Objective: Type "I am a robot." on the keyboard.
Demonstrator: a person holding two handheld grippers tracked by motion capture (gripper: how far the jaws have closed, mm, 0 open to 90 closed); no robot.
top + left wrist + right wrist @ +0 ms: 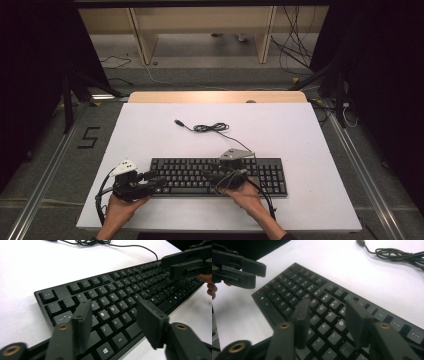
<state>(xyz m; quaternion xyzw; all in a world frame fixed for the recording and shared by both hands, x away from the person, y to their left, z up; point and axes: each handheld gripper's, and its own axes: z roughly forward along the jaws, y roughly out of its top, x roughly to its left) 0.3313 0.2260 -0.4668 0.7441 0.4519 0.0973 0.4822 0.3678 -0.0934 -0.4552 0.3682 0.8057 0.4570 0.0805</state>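
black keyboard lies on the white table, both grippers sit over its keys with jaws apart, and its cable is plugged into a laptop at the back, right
Not quite. The keyboard does lie on the white table, with the left gripper and right gripper over its keys, jaws apart. But the cable is plugged into nothing: the high view shows it coiled on the table, its plug lying loose.
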